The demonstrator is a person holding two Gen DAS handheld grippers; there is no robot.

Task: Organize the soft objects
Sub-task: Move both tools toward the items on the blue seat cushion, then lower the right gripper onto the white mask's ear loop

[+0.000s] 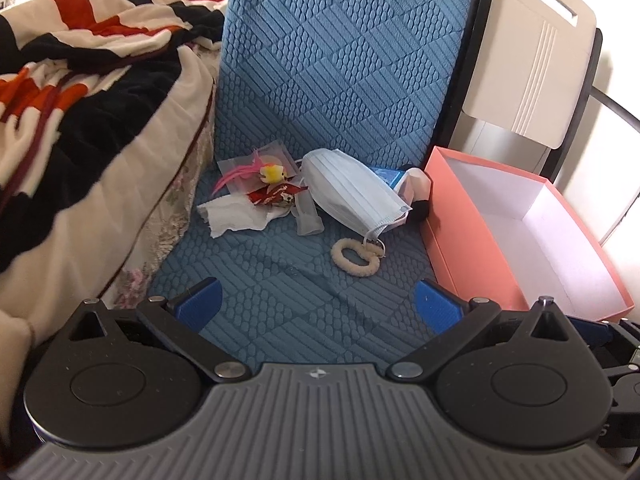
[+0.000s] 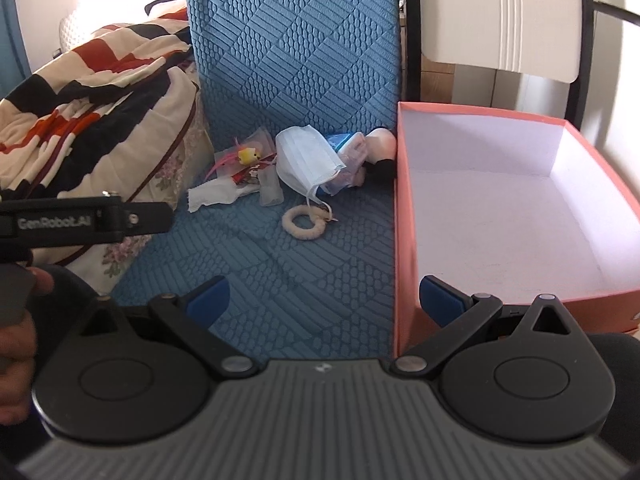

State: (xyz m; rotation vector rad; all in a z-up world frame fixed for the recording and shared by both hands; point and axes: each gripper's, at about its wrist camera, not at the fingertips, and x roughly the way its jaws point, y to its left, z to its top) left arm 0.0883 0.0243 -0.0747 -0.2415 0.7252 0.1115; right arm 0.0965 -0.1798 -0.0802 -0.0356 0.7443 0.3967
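mask [image 1: 352,188] beside pink box [image 1: 452,236]

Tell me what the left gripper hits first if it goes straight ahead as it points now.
Probably the cream scrunchie. The left gripper is open, with only bare blue mat between its fingers; the scrunchie lies nearest ahead, slightly right of centre, the face mask just behind it. Depth is uncertain.

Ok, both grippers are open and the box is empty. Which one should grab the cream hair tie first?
Probably the right gripper: the cream hair tie lies ahead of it, slightly left, and the pink box sits right beside it. The left gripper is also open, but farther from the box.
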